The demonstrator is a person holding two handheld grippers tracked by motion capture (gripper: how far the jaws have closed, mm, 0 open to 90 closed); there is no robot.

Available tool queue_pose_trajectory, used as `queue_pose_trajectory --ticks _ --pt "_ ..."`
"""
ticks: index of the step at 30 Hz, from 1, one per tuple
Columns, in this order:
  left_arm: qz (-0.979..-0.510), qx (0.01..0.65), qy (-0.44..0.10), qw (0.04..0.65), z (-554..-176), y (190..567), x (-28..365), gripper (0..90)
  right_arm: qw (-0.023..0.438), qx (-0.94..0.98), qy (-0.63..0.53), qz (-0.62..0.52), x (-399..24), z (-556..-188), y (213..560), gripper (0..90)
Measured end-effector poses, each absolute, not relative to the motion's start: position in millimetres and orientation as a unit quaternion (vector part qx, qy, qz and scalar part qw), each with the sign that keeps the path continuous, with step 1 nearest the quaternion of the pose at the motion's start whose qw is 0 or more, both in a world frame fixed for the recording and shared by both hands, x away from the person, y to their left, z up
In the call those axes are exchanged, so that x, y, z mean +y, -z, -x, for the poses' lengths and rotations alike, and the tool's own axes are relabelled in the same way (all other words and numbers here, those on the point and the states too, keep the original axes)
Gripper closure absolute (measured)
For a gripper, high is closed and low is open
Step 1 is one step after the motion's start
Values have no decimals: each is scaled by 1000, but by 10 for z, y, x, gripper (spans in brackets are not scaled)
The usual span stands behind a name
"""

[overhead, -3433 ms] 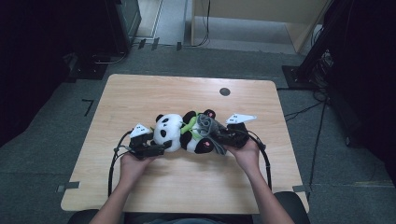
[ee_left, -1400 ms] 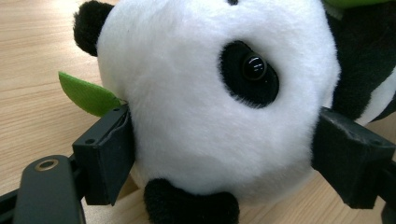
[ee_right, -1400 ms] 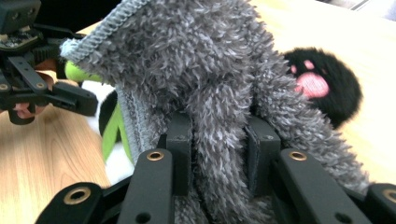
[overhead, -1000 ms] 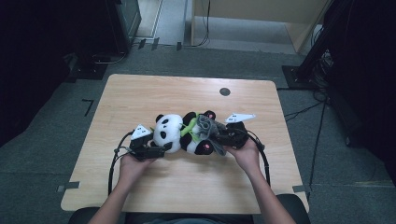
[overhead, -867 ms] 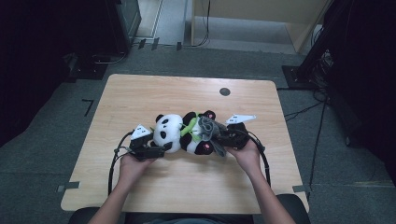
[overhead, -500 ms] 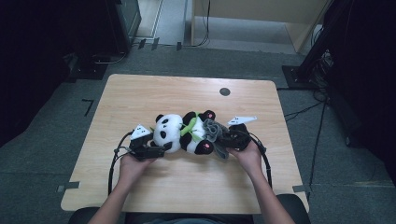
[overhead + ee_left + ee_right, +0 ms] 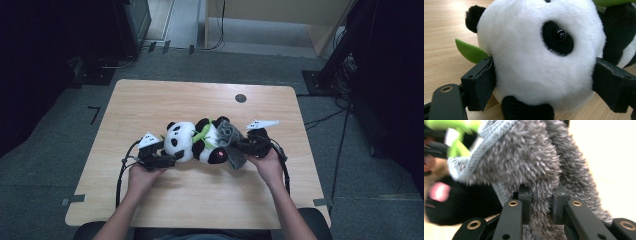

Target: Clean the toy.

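Observation:
A black-and-white plush panda point(image 7: 195, 142) lies on its side in the middle of the wooden table point(image 7: 200, 95). My left gripper point(image 7: 172, 159) is shut on its white head point(image 7: 536, 55), one pad pressing each side. A green felt leaf point(image 7: 470, 51) sticks out beside the left pad. A grey fuzzy cloth point(image 7: 231, 137) lies bunched at the panda's lower body. My right gripper point(image 7: 242, 146) has just been closing, and its jaws point(image 7: 540, 205) now pinch a fold of the grey cloth point(image 7: 524, 162). A pink paw pad point(image 7: 439, 191) shows blurred beside it.
A small dark round disc point(image 7: 240, 98) sits on the table near its far edge. Cables trail from both grippers toward the near edge. Dark equipment point(image 7: 130, 25) and cables stand on the floor beyond the table.
The right gripper has shifted slightly with the grey cloth, whose fold has changed shape a little. The left hand and the panda's head have stayed where they were.

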State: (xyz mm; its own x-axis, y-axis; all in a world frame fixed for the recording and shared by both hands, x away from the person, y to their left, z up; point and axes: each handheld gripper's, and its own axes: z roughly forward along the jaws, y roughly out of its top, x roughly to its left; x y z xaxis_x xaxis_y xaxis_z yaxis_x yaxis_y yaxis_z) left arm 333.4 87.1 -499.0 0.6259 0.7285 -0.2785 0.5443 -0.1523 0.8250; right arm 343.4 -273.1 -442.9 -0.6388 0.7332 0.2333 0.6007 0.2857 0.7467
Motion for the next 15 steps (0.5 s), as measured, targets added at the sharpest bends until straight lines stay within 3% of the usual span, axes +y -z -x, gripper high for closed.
queue_pose_trajectory --ticks 9,15 --pt "-753 423 -98 494 -3325 4983 864 128 96 815 -452 -350 -2369 -3473 3913 755" --pt "-753 422 -102 494 -3317 4978 857 131 88 833 -443 -320 -2054 -3570 3846 755"
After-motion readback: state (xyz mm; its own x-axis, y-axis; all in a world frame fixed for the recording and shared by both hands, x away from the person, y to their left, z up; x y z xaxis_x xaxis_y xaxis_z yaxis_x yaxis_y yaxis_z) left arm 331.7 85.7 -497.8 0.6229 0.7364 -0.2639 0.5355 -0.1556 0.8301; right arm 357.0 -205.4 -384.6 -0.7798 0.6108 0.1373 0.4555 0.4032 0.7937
